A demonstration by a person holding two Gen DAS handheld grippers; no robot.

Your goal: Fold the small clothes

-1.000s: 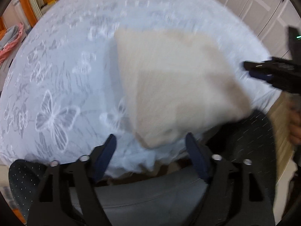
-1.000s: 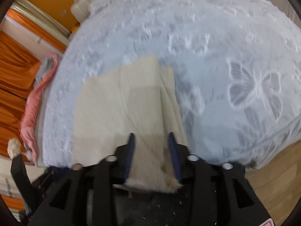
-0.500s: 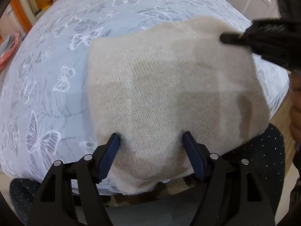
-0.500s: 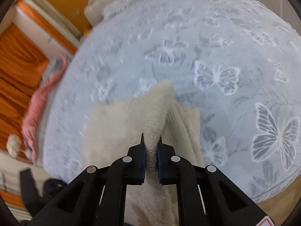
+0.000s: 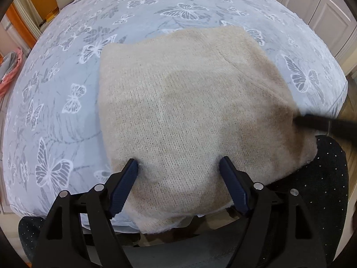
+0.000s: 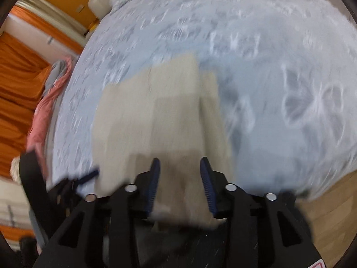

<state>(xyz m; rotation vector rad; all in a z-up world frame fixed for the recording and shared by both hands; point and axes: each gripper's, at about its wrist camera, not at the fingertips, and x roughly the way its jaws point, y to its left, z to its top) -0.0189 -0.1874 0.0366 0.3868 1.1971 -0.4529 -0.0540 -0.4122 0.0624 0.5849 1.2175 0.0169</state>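
Note:
A beige knitted garment (image 5: 191, 116) lies folded on the bed, its near edge hanging over the bed's front edge. My left gripper (image 5: 179, 165) is open, its blue fingers spread across the garment's near part. My right gripper (image 6: 179, 169) is open over the garment's (image 6: 156, 116) near right edge; this view is blurred by motion. The right gripper's dark tip (image 5: 312, 120) shows at the garment's right edge in the left wrist view. The left gripper (image 6: 87, 176) shows at the left in the right wrist view.
The bed has a pale blue butterfly-print cover (image 5: 67, 78). A dark dotted chair (image 5: 323, 178) sits below the bed's front edge. Pink and grey clothes (image 6: 49, 102) lie at the bed's far side by orange curtains. White cabinet doors (image 5: 323, 4) stand at the right.
The right gripper, shut on a lifted fold of the garment half a second ago, has opened and dropped back to the near right edge. The left gripper stayed open over the garment.

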